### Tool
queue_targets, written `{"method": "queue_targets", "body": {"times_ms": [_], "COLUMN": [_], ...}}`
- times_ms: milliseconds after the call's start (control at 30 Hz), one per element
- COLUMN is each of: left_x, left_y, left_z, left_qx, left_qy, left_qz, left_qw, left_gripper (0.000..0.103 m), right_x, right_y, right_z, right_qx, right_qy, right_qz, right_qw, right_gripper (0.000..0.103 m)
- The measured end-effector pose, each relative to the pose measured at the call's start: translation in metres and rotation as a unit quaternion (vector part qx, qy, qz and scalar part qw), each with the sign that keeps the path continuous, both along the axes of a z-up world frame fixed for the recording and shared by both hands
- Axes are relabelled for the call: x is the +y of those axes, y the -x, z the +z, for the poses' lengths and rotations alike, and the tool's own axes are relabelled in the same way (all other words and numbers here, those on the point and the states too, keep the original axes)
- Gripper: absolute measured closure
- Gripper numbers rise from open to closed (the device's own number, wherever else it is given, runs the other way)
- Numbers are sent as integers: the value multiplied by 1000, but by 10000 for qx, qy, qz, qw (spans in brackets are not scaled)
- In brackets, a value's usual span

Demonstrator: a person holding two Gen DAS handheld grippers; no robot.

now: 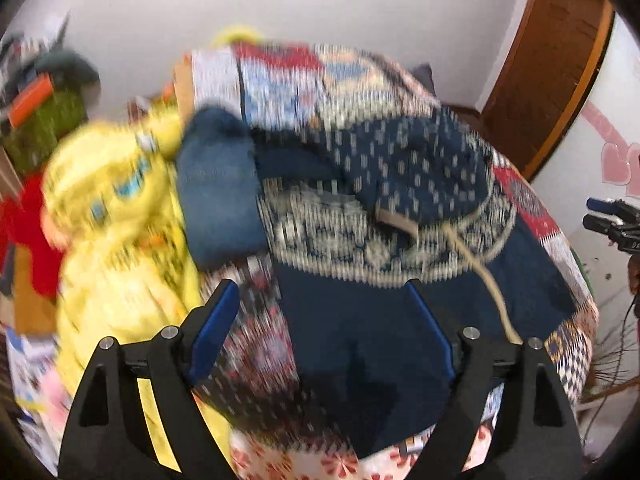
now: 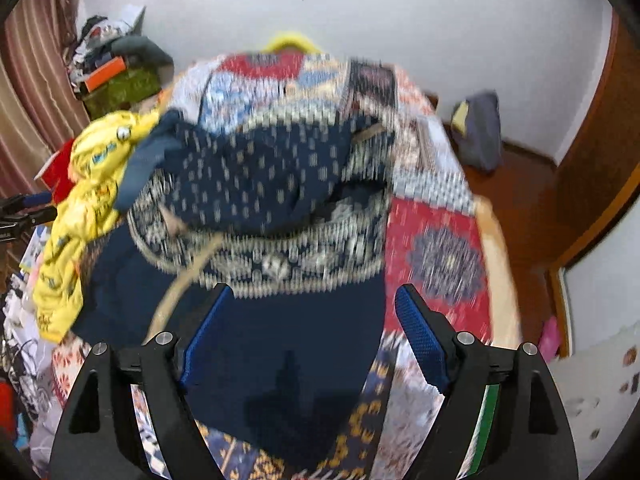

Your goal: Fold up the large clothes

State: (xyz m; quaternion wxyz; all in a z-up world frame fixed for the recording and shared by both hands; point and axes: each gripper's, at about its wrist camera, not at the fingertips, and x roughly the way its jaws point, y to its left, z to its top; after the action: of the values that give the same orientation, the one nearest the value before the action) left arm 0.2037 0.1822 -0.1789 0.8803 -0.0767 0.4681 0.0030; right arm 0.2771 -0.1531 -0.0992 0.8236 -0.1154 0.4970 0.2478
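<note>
Right wrist: navy garment [image 2: 280, 340] stops short of bed edge [image 2: 496, 240].

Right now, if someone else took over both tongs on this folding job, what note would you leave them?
Left tongs: open, nothing held, above the navy garment.
Right tongs: open, nothing held, above the same garment.
Navy garment: lies on the patchwork bedspread; its dotted upper part is laid over the patterned band, so one fold looks done. A beige cord trails across it.
Yellow garment: bunched in a heap beside it on the left, not folded.
Left to do, as far as blurred frames show: finish folding and flatten the navy piece, then take up the yellow one.
</note>
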Motion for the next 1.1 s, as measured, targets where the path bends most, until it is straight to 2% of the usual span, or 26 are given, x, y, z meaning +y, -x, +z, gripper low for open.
{"method": "queue_targets", "body": {"times_ms": [133, 333, 467, 533, 600, 633, 667, 700, 767, 867, 967, 1100], "left_x": [4, 3, -3, -8, -12, -13, -14, -16, -20, -19, -16, -15], "left_y": [8, 19, 16, 15, 16, 17, 17, 19, 21, 24, 21, 9], "left_z": [-50, -108, -132, -136, -136, -135, -134, -132, -128, -110, -83, -34], "left_qx": [545, 1040, 1345, 1366, 1305, 1259, 1214, 1153, 1114, 857, 464, -161], "left_qy": [507, 1394, 1884, 1988, 2107, 2187, 2204, 2064, 1727, 1630, 1602, 1636], "left_qz": [88, 284, 310, 300, 230, 192, 181, 189, 146, 137, 104, 20], "left_qw": [9972, 9843, 9723, 9700, 9685, 9675, 9677, 9715, 9785, 9828, 9859, 9864], "left_gripper": [20, 21, 33, 39, 53, 57, 64, 73, 87, 94, 95, 96], "right_x": [-13, -33, -43, -46, -47, -47, -46, -45, -40, -37, -33, -24], "right_y": [7, 9, 9, 10, 10, 10, 9, 9, 7, 3, -2, -12], "right_z": [-32, -69, -90, -95, -93, -91, -91, -92, -94, -92, -79, -49], "right_qx": [449, 1058, 1379, 1442, 1455, 1497, 1574, 1591, 1551, 1503, 1349, 899], "right_qy": [65, -93, -270, -454, -635, -840, -927, -974, -913, -948, -1024, -1121], "right_qz": [-174, -464, -602, -624, -536, -481, -448, -458, -488, -505, -367, -160], "right_qw": [9988, 9933, 9882, 9865, 9859, 9840, 9822, 9814, 9825, 9828, 9849, 9895], "right_gripper": [23, 23, 23, 23, 23, 29, 40, 44, 68, 92, 94, 95]}}
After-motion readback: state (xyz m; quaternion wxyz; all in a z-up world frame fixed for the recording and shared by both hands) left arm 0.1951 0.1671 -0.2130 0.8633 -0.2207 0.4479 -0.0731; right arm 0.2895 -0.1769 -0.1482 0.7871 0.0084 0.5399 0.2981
